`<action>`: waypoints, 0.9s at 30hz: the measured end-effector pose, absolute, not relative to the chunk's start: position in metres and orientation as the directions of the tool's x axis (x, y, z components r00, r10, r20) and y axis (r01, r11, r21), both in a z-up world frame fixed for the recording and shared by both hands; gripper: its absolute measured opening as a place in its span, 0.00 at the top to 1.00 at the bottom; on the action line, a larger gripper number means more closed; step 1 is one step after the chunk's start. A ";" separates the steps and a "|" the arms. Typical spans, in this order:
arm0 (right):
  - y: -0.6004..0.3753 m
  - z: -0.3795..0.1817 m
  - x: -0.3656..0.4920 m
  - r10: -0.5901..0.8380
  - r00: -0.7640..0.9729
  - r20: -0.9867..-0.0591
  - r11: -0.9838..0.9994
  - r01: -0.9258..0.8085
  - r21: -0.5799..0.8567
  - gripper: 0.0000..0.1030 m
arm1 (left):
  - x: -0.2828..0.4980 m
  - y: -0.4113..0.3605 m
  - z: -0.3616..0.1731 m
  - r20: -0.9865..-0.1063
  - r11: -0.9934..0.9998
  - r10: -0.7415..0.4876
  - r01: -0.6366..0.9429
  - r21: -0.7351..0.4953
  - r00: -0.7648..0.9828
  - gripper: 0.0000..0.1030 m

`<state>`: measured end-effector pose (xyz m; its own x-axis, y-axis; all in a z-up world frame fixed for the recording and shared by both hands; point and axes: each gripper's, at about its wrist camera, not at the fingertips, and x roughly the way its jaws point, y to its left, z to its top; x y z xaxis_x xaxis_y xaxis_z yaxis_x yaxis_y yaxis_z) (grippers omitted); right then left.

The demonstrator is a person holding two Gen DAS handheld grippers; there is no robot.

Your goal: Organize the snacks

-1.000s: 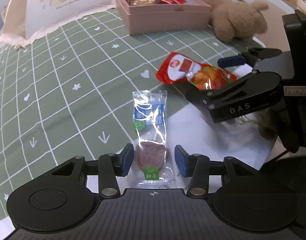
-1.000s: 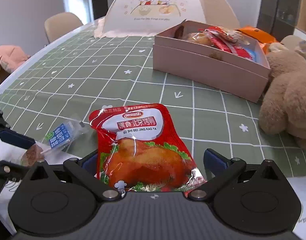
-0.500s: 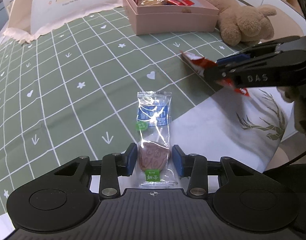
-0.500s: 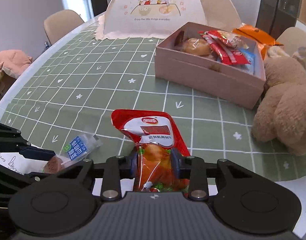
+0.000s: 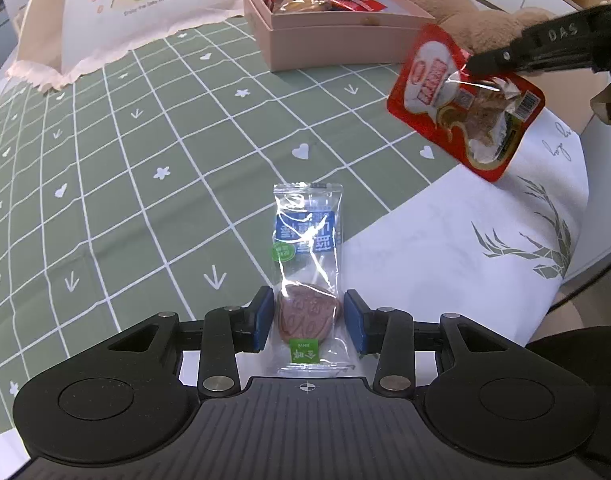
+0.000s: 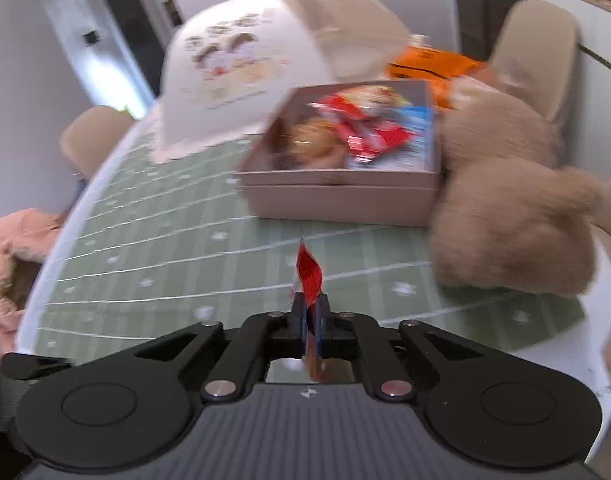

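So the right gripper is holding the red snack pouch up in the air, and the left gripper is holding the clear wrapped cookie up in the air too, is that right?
Not quite. The right gripper does hold the red snack pouch up, but the clear wrapped cookie lies on the table, with the left gripper open around it, as the left wrist view shows.

The clear wrapper [image 5: 307,256] is glossy, crinkled plastic film. The red pouch [image 5: 465,102] is shiny foil-like plastic. The tablecloth [image 5: 153,132] looks matt and smooth, the pink box [image 5: 337,40] matt like card, the teddy bear [image 6: 509,216] fuzzy plush. Gripper bodies are matt black ribbed plastic.
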<state>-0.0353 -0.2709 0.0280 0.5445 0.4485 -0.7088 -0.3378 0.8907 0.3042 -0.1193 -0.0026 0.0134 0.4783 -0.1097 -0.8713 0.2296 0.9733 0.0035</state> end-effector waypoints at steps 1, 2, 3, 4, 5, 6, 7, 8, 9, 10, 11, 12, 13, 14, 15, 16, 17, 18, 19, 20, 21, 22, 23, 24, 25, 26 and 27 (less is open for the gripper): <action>-0.275 0.025 -0.034 0.442 0.539 -0.717 0.894 -0.330 0.303 0.89 | -0.119 -0.003 0.013 -0.870 0.973 -0.108 0.230 0.006 0.481 0.58; -0.278 0.023 -0.034 0.450 0.534 -0.716 0.890 -0.333 0.311 0.88 | -0.120 -0.004 0.013 -0.869 0.973 -0.108 0.230 0.007 0.483 0.57; -0.279 0.022 -0.035 0.459 0.533 -0.711 0.885 -0.339 0.319 0.88 | -0.120 -0.005 0.013 -0.868 0.973 -0.107 0.230 0.008 0.485 0.57; -0.277 0.023 -0.037 0.471 0.533 -0.703 0.879 -0.348 0.325 0.88 | -0.121 -0.005 0.013 -0.867 0.973 -0.108 0.231 0.008 0.487 0.57; -0.274 0.025 -0.039 0.486 0.532 -0.693 0.871 -0.361 0.333 0.88 | -0.121 -0.006 0.014 -0.865 0.973 -0.109 0.231 0.008 0.489 0.57; -0.270 0.026 -0.042 0.500 0.529 -0.686 0.862 -0.376 0.339 0.88 | -0.121 -0.005 0.014 -0.865 0.973 -0.111 0.232 0.007 0.490 0.57; -0.262 0.028 -0.045 0.508 0.526 -0.682 0.856 -0.398 0.331 0.88 | -0.121 -0.004 0.014 -0.864 0.973 -0.114 0.232 0.004 0.491 0.57; -0.253 0.029 -0.048 0.500 0.527 -0.687 0.857 -0.417 0.303 0.86 | -0.122 -0.003 0.014 -0.863 0.973 -0.116 0.232 0.001 0.492 0.57; -0.243 0.029 -0.049 0.481 0.529 -0.700 0.861 -0.434 0.264 0.83 | -0.122 -0.002 0.014 -0.862 0.972 -0.119 0.233 -0.001 0.492 0.57; -0.231 0.025 -0.051 0.440 0.533 -0.723 0.872 -0.447 0.201 0.74 | -0.122 -0.002 0.014 -0.862 0.972 -0.121 0.234 -0.002 0.493 0.57; -0.222 0.021 -0.053 0.398 0.548 -0.736 0.880 -0.454 0.138 0.65 | -0.123 -0.001 0.014 -0.861 0.972 -0.123 0.236 -0.003 0.494 0.57; -0.215 0.016 -0.054 0.377 0.556 -0.741 0.881 -0.463 0.100 0.64 | -0.123 -0.001 0.014 -0.859 0.972 -0.125 0.237 -0.004 0.496 0.57; -0.210 0.011 -0.053 0.377 0.543 -0.751 0.875 -0.476 0.095 0.64 | -0.124 0.000 0.014 -0.858 0.971 -0.126 0.238 -0.005 0.498 0.57; -0.207 0.005 -0.052 0.381 0.525 -0.761 0.868 -0.486 0.099 0.64 | -0.124 0.001 0.014 -0.856 0.971 -0.128 0.237 -0.006 0.501 0.57; -0.202 -0.001 -0.050 0.382 0.514 -0.768 0.864 -0.493 0.100 0.64 | -0.125 0.001 0.014 -0.854 0.972 -0.128 0.235 -0.007 0.504 0.57; -0.200 -0.005 -0.049 0.372 0.515 -0.772 0.867 -0.491 0.090 0.68 | -0.126 0.001 0.014 -0.852 0.972 -0.127 0.234 -0.006 0.508 0.57; -0.197 -0.009 -0.047 0.358 0.513 -0.780 0.870 -0.487 0.079 0.74 | -0.126 0.001 0.014 -0.851 0.972 -0.128 0.236 -0.005 0.510 0.57; -0.196 -0.012 -0.046 0.340 0.515 -0.786 0.876 -0.479 0.065 0.75 | -0.127 0.001 0.014 -0.849 0.971 -0.128 0.240 -0.002 0.513 0.57; -0.196 -0.012 -0.045 0.332 0.520 -0.787 0.881 -0.470 0.061 0.77 | -0.128 0.001 0.014 -0.846 0.969 -0.130 0.246 0.002 0.517 0.57; -0.198 -0.010 -0.044 0.333 0.521 -0.786 0.883 -0.464 0.067 0.79 | -0.129 0.001 0.014 -0.843 0.967 -0.133 0.254 0.005 0.521 0.57; -0.200 -0.007 -0.044 0.341 0.521 -0.782 0.885 -0.458 0.080 0.79 | -0.130 0.002 0.013 -0.840 0.966 -0.135 0.260 0.007 0.525 0.57; -0.203 -0.003 -0.044 0.349 0.523 -0.778 0.887 -0.453 0.093 0.79 | -0.130 0.002 0.013 -0.839 0.965 -0.137 0.263 0.007 0.527 0.59; -0.205 0.001 -0.045 0.354 0.531 -0.769 0.890 -0.445 0.103 0.79 | -0.130 0.003 0.013 -0.839 0.965 -0.139 0.262 0.005 0.527 0.60; -0.208 0.006 -0.046 0.356 0.544 -0.759 0.894 -0.435 0.108 0.79 | -0.129 0.004 0.014 -0.839 0.965 -0.145 0.262 -0.003 0.524 0.61; -0.211 0.012 -0.048 0.358 0.557 -0.749 0.897 -0.429 0.110 0.79 | -0.128 0.005 0.014 -0.841 0.965 -0.151 0.262 -0.012 0.519 0.61; -0.214 0.017 -0.050 0.360 0.569 -0.739 0.899 -0.424 0.112 0.79 | -0.127 0.007 0.016 -0.841 0.965 -0.160 0.261 -0.023 0.517 0.61; -0.217 0.022 -0.052 0.363 0.578 -0.731 0.901 -0.418 0.117 0.79 | -0.126 0.008 0.019 -0.838 0.965 -0.167 0.262 -0.030 0.520 0.61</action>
<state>-0.0516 -0.2174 0.0216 0.5783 0.3626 -0.7308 -0.4177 0.9011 0.1166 -0.1262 0.0078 0.0188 0.5195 -0.1671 -0.8380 0.2618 0.9647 -0.0301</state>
